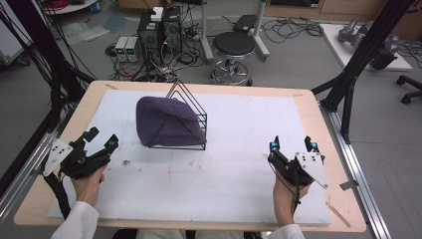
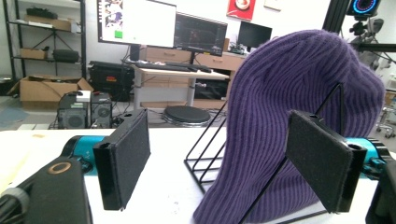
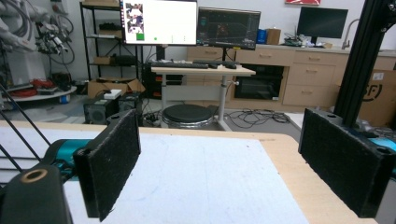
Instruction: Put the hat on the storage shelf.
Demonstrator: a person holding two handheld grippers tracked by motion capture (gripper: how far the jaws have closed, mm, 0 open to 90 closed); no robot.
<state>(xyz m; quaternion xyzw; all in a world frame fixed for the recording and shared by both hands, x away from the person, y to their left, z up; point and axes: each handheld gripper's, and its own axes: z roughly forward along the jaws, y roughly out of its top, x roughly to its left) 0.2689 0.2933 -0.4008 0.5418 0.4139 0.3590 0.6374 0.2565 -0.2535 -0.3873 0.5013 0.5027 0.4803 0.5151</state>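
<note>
Hat: a purple ribbed knit hat (image 1: 166, 122) is draped over a black wire rack (image 1: 191, 107) on the far left-centre of the desk (image 1: 308, 107), its lower edge slumped onto the white mat (image 1: 239, 164).
Rack: thin triangular wire frames; in the left gripper view the hat (image 2: 289, 121) hangs over the rack (image 2: 208, 156) and its wires press into the fabric.
Left gripper: the left gripper (image 1: 101, 139) rests at the desk's left edge, jaws spread wide and holding nothing, aimed toward the hat but well apart from it.
Right gripper: the right gripper (image 1: 292, 145) sits at the right edge, jaws likewise spread and unloaded, pointing across bare mat.
Risk, snag: I judge the knit may catch on a wire tip if pulled sideways, dragging the light rack along.
Risk, tip: lifting with one gripper only could topple the rack, since nothing steadies it.
Risk, pinch: closing on fabric and wire together would lock hat to rack.
Hand pose: both hands hold their grippers low near the desk's near edge, forearms entering from below, left hand (image 1: 89, 181) angled inward, right hand (image 1: 283, 191) nearly straight ahead.
</note>
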